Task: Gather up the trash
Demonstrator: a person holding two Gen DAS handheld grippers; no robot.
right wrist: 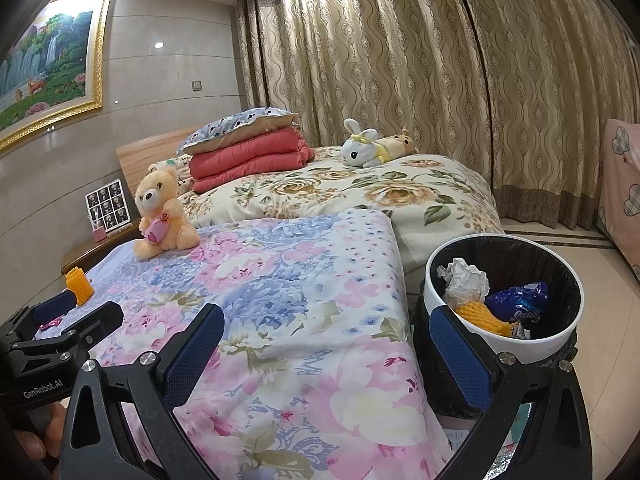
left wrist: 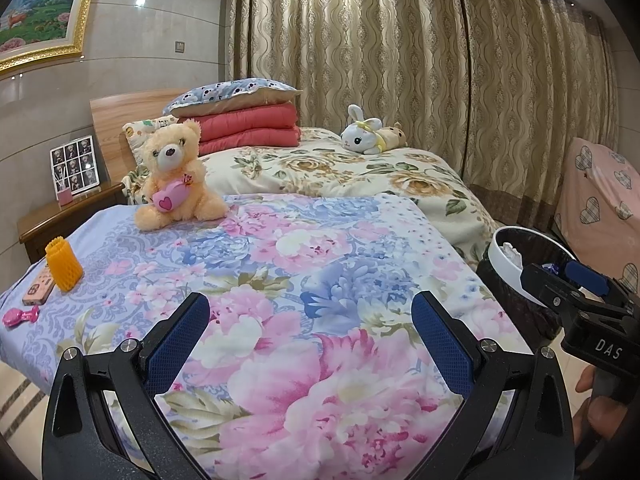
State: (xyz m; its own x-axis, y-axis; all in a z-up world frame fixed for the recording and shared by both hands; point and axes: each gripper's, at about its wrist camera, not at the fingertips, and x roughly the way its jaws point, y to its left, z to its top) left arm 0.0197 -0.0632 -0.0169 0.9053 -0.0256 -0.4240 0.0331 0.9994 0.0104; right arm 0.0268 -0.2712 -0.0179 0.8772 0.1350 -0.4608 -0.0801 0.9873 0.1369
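Note:
A yellow foam fruit net [left wrist: 64,265] stands on the floral bedspread at the left; it also shows in the right wrist view [right wrist: 79,285]. A white trash bin [right wrist: 505,345] with a black liner stands on the floor right of the bed, holding crumpled paper [right wrist: 464,280], a blue wrapper [right wrist: 518,301] and another yellow net [right wrist: 482,316]. The bin shows in the left wrist view [left wrist: 505,264]. My left gripper [left wrist: 310,320] is open and empty over the bedspread. My right gripper [right wrist: 326,336] is open and empty, between the bed edge and the bin.
A phone [left wrist: 38,289] and a pink toy [left wrist: 20,317] lie near the net. A teddy bear [left wrist: 174,174], folded red quilt [left wrist: 248,128] with pillow, and a plush rabbit [left wrist: 366,132] sit on the bed. A nightstand [left wrist: 60,216] stands at left, curtains behind.

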